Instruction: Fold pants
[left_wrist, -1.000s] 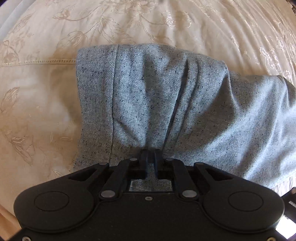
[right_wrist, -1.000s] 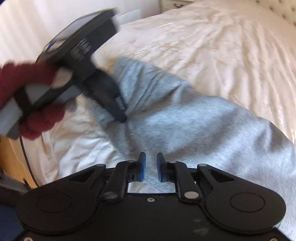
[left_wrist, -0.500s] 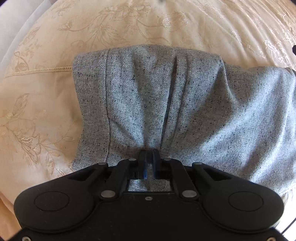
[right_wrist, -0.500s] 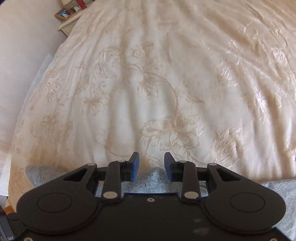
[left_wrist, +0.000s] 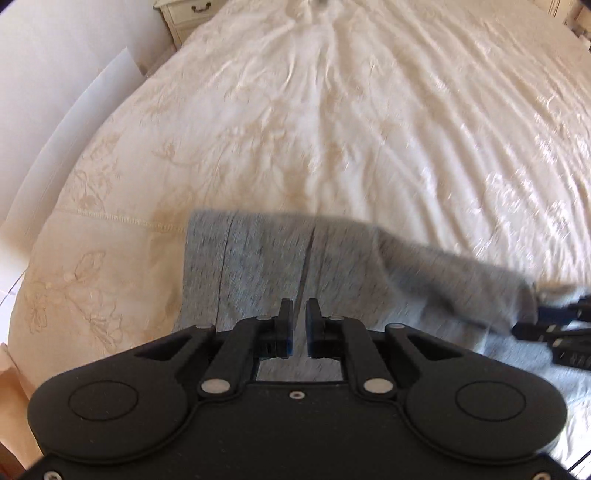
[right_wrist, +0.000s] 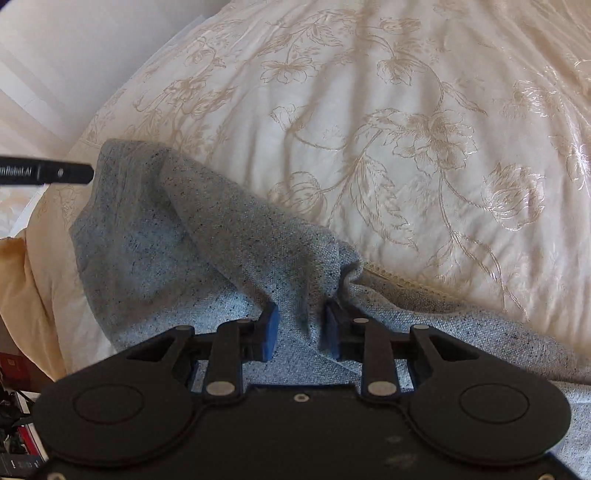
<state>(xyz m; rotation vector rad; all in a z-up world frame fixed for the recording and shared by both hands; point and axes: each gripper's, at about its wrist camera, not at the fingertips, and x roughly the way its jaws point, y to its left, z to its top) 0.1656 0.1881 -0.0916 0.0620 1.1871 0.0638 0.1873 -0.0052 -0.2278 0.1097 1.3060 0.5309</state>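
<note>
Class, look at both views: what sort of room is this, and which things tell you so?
Most likely a bedroom. A wide bed with a cream floral-embroidered cover fills both views, a small drawer unit like a nightstand stands beside it, and grey pants lie on the cover.

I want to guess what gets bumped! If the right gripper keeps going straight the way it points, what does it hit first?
Probably the grey pants. A raised fold already sits between the right gripper's open fingers. Beyond it lies the flowered bedspread. Depth is hard to judge here.
</note>
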